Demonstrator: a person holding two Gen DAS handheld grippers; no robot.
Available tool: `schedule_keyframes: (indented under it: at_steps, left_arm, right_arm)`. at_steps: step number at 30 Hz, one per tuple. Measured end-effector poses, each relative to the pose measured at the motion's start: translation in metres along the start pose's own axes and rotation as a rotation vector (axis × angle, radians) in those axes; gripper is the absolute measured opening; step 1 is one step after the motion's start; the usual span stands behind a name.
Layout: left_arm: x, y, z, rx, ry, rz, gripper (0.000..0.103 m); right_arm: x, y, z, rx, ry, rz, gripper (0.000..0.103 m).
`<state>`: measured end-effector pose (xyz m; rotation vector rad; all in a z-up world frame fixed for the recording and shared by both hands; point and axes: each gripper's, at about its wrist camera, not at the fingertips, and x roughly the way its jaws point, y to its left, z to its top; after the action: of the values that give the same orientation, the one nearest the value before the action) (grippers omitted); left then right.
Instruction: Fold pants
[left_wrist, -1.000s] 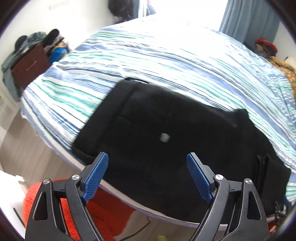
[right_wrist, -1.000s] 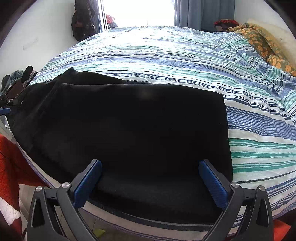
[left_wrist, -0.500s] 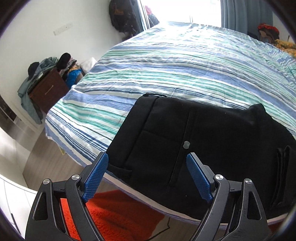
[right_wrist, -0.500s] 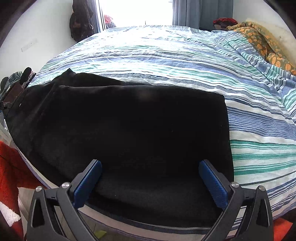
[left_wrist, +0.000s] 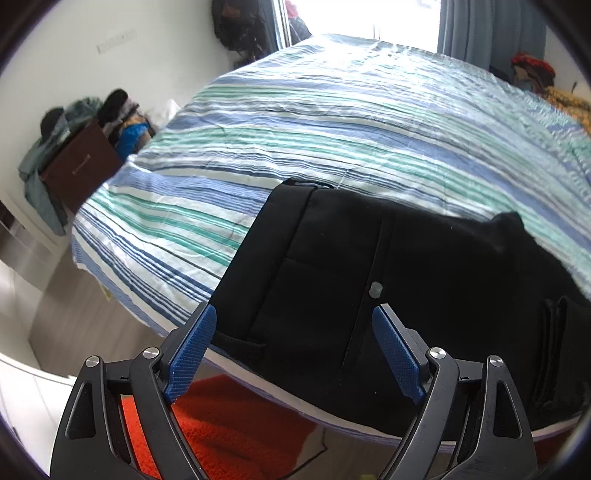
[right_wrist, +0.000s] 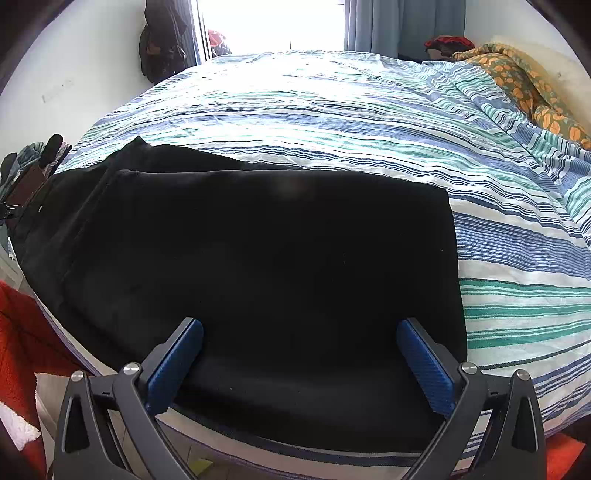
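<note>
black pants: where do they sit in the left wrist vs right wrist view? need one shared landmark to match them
Left wrist: the black pants fill the lower centre and right, waistband end with a small button, on the near edge of the striped bedspread.
Right wrist: the pants fill the centre and left, a straight edge at right.
Shared landmark: the dark clothes hanging on the wall left of the bright window.

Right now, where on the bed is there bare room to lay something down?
Free: the striped bedspread beyond the black pants, toward the window, and right of their hem. Crowded: the near edge under the pants, and the orange-patterned blanket corner.
</note>
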<state>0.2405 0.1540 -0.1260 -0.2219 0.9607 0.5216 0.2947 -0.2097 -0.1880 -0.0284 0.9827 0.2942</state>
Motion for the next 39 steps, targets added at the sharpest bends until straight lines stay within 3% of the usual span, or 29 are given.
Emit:
schedule_keyframes:
  at_steps: [5, 7, 9, 11, 13, 14, 16, 21, 25, 27, 29, 31, 33, 36, 39]
  left_arm:
    - [0.031, 0.074, 0.021, -0.236, 0.137, -0.179, 0.088]
    - [0.041, 0.082, 0.019, -0.250, 0.174, -0.209, 0.088]
    - [0.043, 0.079, 0.015, -0.230, 0.177, -0.190, 0.083]
    - [0.036, 0.074, 0.012, -0.202, 0.131, -0.151, 0.068]
    - [0.027, 0.072, 0.011, -0.210, 0.079, -0.135, 0.017]
    - [0.025, 0.073, 0.012, -0.219, 0.074, -0.154, 0.008]
    - [0.027, 0.071, 0.017, -0.191, 0.074, -0.157, 0.007]
    - [0.039, 0.070, 0.026, -0.175, 0.067, -0.205, 0.007]
    - [0.053, 0.069, 0.031, -0.134, 0.085, -0.176, 0.008]
    - [0.050, 0.074, 0.029, -0.155, 0.085, -0.202, 0.008]
    - [0.040, 0.084, 0.024, -0.198, 0.079, -0.258, 0.027]
    - [0.032, 0.098, 0.016, -0.281, 0.080, -0.306, 0.074]
    - [0.028, 0.110, 0.005, -0.364, 0.080, -0.345, 0.081]
    - [0.041, 0.104, -0.003, -0.371, 0.145, -0.419, 0.081]
    - [0.050, 0.082, -0.006, -0.303, 0.158, -0.365, 0.078]
  right_arm:
    - [0.000, -0.001, 0.000, 0.000, 0.000, 0.001, 0.103]
    - [0.000, 0.000, 0.001, -0.001, 0.001, 0.001, 0.103]
    - [0.001, 0.000, 0.001, 0.001, 0.001, 0.001, 0.103]
    - [0.000, 0.001, 0.000, 0.001, 0.001, 0.000, 0.103]
    - [0.000, 0.001, 0.000, 0.001, 0.002, 0.001, 0.103]
    - [0.001, 0.001, 0.000, 0.001, 0.002, 0.000, 0.103]
    - [0.001, 0.001, 0.001, 0.002, 0.001, 0.000, 0.103]
    - [0.000, 0.001, 0.000, 0.003, 0.002, 0.000, 0.103]
    - [0.000, 0.002, 0.000, 0.003, 0.002, -0.001, 0.103]
    - [0.000, 0.002, 0.000, 0.003, 0.002, 0.001, 0.103]
    - [-0.001, 0.002, 0.000, 0.003, 0.002, 0.003, 0.103]
    - [-0.001, 0.002, 0.000, 0.001, 0.000, 0.003, 0.103]
    - [-0.001, 0.002, 0.000, 0.002, -0.002, 0.003, 0.103]
    - [0.001, 0.002, 0.001, 0.002, -0.004, 0.002, 0.103]
    - [0.002, 0.003, 0.002, 0.007, -0.002, -0.001, 0.103]
